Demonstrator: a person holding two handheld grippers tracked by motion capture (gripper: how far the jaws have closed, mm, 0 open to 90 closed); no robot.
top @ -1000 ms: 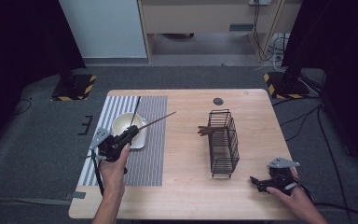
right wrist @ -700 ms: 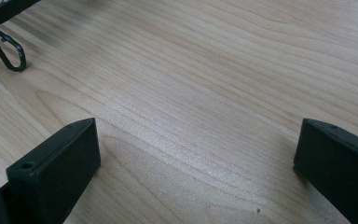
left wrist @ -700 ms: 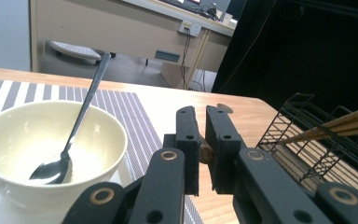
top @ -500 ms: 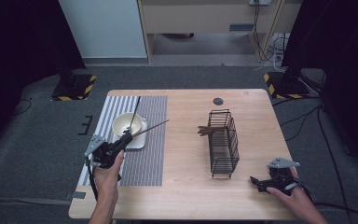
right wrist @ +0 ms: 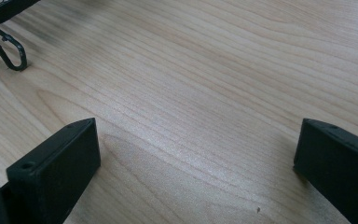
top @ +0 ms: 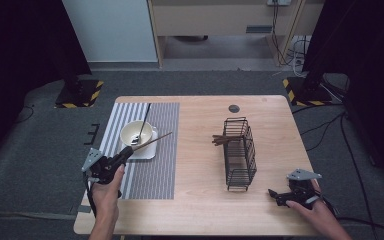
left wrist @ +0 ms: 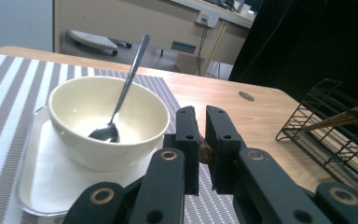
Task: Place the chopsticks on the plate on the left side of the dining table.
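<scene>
My left gripper (top: 125,152) (left wrist: 201,116) is shut on the end of a thin brown wooden chopstick (top: 152,141) (left wrist: 206,150). The stick slants up and right, past the right rim of a cream bowl (top: 136,132) (left wrist: 135,109). The bowl holds a metal spoon (top: 142,125) (left wrist: 121,100) and stands on a white square plate (top: 147,151) (left wrist: 42,182) on a striped placemat (top: 157,170). My right gripper (top: 275,196) (right wrist: 196,140) rests open on the bare wood near the table's front right corner, nothing between its jaws.
A black wire rack (top: 240,155) (left wrist: 326,116) stands right of centre with more brown chopsticks (top: 225,140) (left wrist: 349,116) poking out of its left side. A small dark disc (top: 234,108) lies near the far edge. The wooden table (top: 200,150) is open between mat and rack.
My left gripper has drawn back to the left and toward the person, a little lower, taking the chopstick with it. The right gripper has stayed put.
</scene>
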